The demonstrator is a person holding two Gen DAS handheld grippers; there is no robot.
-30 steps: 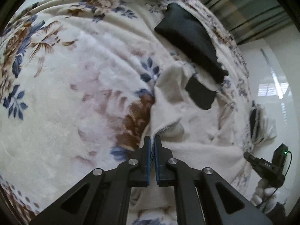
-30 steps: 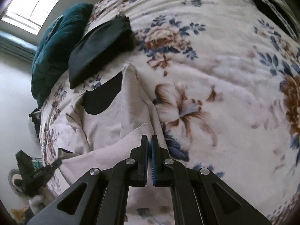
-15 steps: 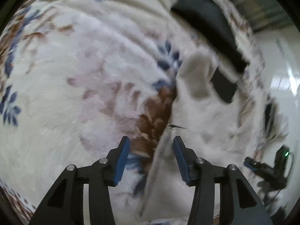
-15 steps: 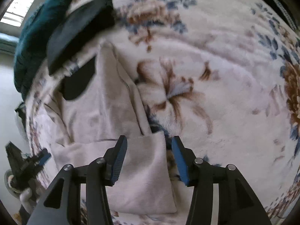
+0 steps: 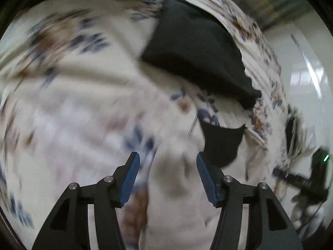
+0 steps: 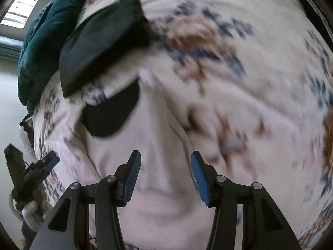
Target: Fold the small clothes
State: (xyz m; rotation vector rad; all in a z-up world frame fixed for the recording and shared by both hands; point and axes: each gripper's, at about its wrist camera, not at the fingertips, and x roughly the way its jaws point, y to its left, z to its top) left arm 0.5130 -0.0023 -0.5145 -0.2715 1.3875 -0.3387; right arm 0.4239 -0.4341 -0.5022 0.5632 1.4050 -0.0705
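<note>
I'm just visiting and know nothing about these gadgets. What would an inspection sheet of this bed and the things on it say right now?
Surface: floral blanket covering the bed, blurred by motion.
Job's things: cream garment lying on the blanket, with a dark patch near its far end; folded dark garment beyond it.
Clutter: teal cushion at the bed's far edge.
Grippers: left gripper open, holding nothing; right gripper open, holding nothing; both over the cream garment.
Cables: nothing seen for certain.
Surroundings: window in the right wrist view; pale glossy floor beside the bed.
</note>
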